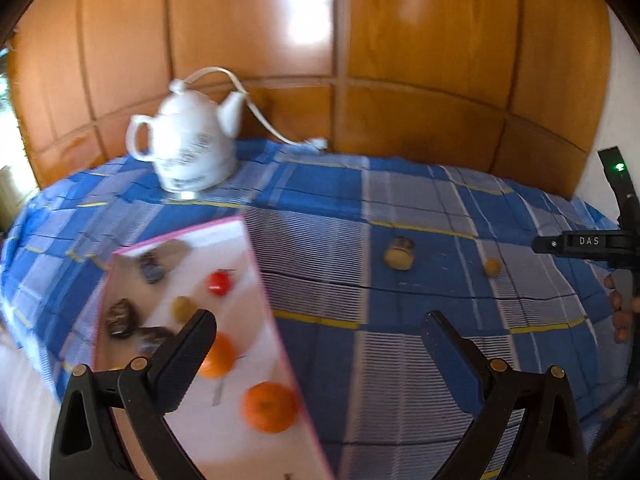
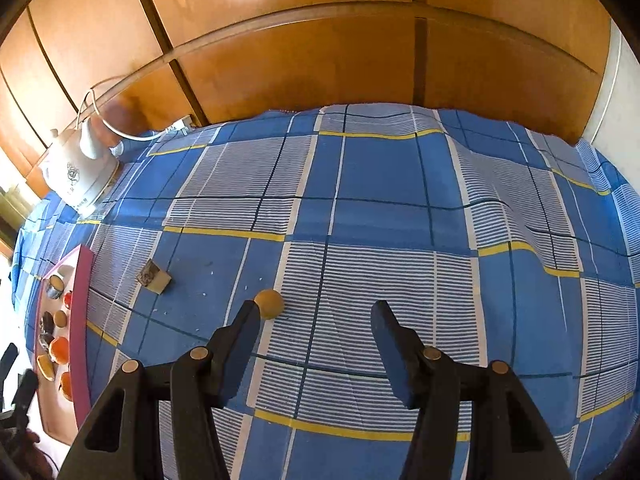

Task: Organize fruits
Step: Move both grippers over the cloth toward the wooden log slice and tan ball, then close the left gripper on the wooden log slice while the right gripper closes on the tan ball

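A white tray with a pink rim (image 1: 262,280) lies at the left of the blue checked cloth. It holds two oranges (image 1: 270,406), a small red fruit (image 1: 219,282), a small yellow-brown fruit (image 1: 183,307) and several dark wrapped items (image 1: 120,318). My left gripper (image 1: 320,328) is open and empty, its left finger over the tray. A small round yellow-brown fruit (image 2: 270,303) lies on the cloth, also seen in the left wrist view (image 1: 492,267). My right gripper (image 2: 316,316) is open and empty, its left finger just beside that fruit. The tray also shows in the right wrist view (image 2: 82,320).
A small tan jar-like item (image 1: 399,255) lies on its side on the cloth, also in the right wrist view (image 2: 154,277). A white electric kettle (image 1: 188,148) with a cord stands at the back left. Wooden panels (image 1: 400,60) rise behind the table.
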Available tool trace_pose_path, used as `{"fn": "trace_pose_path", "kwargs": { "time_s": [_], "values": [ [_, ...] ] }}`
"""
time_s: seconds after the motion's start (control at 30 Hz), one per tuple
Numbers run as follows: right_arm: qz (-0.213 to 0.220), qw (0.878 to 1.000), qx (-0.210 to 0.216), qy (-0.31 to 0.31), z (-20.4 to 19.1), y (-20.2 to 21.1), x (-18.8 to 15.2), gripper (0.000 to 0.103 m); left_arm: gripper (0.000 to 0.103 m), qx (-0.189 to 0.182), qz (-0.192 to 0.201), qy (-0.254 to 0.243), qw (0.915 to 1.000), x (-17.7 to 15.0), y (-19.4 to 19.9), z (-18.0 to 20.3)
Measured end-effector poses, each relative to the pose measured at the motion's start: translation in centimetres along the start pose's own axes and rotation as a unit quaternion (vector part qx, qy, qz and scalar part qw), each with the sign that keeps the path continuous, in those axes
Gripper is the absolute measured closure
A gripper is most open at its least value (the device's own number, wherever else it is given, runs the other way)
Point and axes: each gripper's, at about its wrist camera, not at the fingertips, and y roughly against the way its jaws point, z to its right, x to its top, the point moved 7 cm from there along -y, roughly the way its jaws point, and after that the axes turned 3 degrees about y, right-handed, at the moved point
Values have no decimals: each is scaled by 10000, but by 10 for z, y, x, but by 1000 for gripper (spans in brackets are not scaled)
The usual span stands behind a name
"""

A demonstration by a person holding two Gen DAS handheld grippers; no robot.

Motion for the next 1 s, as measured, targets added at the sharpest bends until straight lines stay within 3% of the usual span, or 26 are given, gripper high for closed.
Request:
{"fn": "trace_pose_path", "kwargs": {
  "time_s": [0.27, 0.43, 0.7, 0.87, 1.0],
  "values": [
    [-49, 9997, 195, -117, -1, 2, 1, 45, 1, -265, -418, -332, 9982, 13, -46, 41],
    [-23, 9997, 249, 0, -8, 4, 1, 44, 10, -445, -716, -226, 9962, 23, -83, 55],
    [6, 9993, 367, -58, -9, 7, 4, 44, 12, -491, -908, -312, 9942, 38, -129, 75],
    [21, 9991, 411, -95, -9, 7, 6, 44, 24, -537, -1092, -288, 9921, 41, -156, 78],
    [14, 9990, 423, -127, -8, 6, 7, 44, 58, -776, -1378, -75, 9874, 35, -174, 77]
  ]
}}
